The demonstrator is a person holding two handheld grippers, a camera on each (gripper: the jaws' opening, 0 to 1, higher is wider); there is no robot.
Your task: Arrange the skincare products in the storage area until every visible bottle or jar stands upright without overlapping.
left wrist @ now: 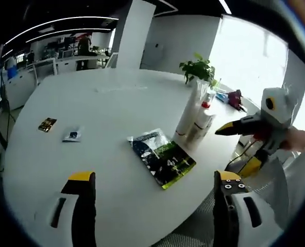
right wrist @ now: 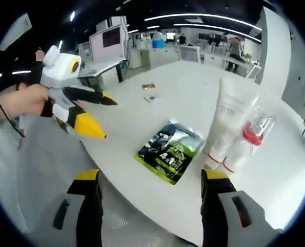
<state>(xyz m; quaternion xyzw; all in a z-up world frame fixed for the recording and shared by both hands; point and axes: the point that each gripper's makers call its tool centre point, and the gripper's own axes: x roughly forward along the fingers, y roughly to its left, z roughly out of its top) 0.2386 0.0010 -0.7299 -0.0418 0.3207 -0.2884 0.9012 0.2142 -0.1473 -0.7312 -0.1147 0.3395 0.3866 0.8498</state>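
— Where are your hands?
— Your left gripper hovers over the near edge of the white tabletop, jaws spread, holding nothing. Your right gripper hangs off the edge, jaws also apart and empty.

— And the products?
— Two white tubes and a red-capped clear bottle stand upright, clustered together beside a flat green packet.

— Room to move?
— Bare tabletop lies beyond the packet. The left gripper view adds a potted plant behind the tubes and two small sachets far off.
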